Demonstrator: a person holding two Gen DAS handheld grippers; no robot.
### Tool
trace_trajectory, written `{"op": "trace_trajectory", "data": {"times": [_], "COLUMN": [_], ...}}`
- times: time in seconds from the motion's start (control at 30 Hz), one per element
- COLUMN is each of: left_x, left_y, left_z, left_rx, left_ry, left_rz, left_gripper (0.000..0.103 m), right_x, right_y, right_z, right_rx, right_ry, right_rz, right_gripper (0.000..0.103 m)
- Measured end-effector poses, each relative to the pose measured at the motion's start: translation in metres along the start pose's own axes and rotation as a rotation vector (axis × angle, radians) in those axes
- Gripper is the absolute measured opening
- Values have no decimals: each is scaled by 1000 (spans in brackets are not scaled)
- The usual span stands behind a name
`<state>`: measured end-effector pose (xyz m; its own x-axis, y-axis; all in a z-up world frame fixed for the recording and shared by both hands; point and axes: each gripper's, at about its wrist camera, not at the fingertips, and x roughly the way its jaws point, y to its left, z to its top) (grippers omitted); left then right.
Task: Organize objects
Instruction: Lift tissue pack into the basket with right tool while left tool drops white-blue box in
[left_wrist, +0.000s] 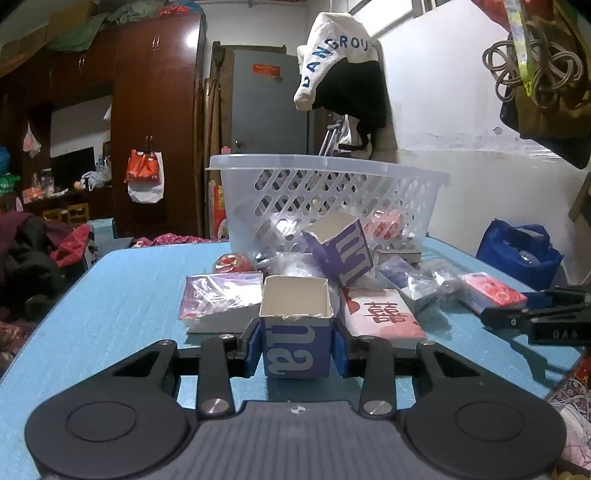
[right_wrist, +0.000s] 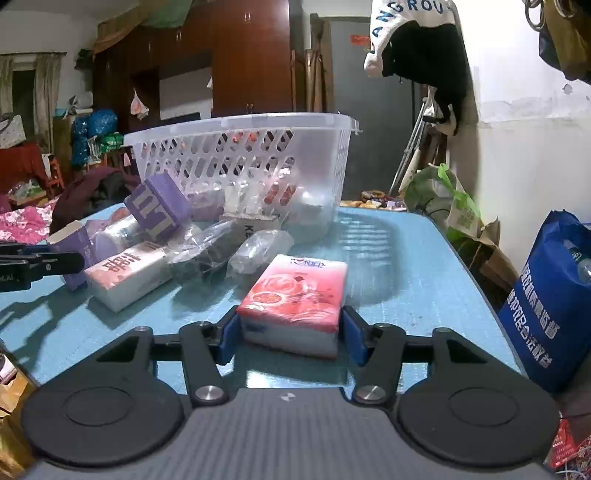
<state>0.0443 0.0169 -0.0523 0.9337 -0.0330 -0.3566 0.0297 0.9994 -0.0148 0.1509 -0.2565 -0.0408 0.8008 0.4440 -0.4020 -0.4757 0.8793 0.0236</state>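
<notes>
Clear wrappers are blurring the bottles heaped before the white plastic basket (left_wrist: 325, 192), and its contents are staying hard to make out through the lattice. Only the right wrist view is showing the blue printed bag (right_wrist: 543, 306) beside the blue table (right_wrist: 406, 266). The left gripper (left_wrist: 295, 345) is clamping an open-topped purple carton (left_wrist: 295, 332) standing upright on the table. The right gripper (right_wrist: 290, 332) is squeezing a pink tissue pack (right_wrist: 295, 295) lying flat between its pads.

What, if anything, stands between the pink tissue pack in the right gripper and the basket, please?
Nothing visible blocks it: bare blue table lies between the pink tissue pack and the basket; the clutter sits to the pack's left.
</notes>
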Motion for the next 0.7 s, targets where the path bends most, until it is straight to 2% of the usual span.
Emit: {"op": "trace_trajectory", "data": {"times": [0.27,0.33,0.4,0.43,0.5,0.57,0.7], "left_x": [-14,-16,-17,-17,-12,6,59], "left_y": [9,17,27,29,27,28,28], "left_z": [6,15,38,54,95,133,188], "left_rx": [-29,-69,-127,-123,-75,-63,-78], "left_ry": [-56,-52,-62,-88,-137,-146,-77], "left_rz": [-11,-54,-154,-176,-160,-174,-156], "left_gripper": [42,42,42,42,42,42,42], "right_x": [-40,-48,-53,-54,-47,-27,25], "right_y": [-9,-9,-6,-4,2,8,17], "right_z": [17,27,46,59,92,127,174], "right_rx": [50,61,43,28,-16,-60,-112], "right_ry": [-138,-176,-227,-256,-303,-306,-238], "right_rz": [-1,17,33,47,88,113,111], "right_gripper": [59,59,59,59,59,59,59]}}
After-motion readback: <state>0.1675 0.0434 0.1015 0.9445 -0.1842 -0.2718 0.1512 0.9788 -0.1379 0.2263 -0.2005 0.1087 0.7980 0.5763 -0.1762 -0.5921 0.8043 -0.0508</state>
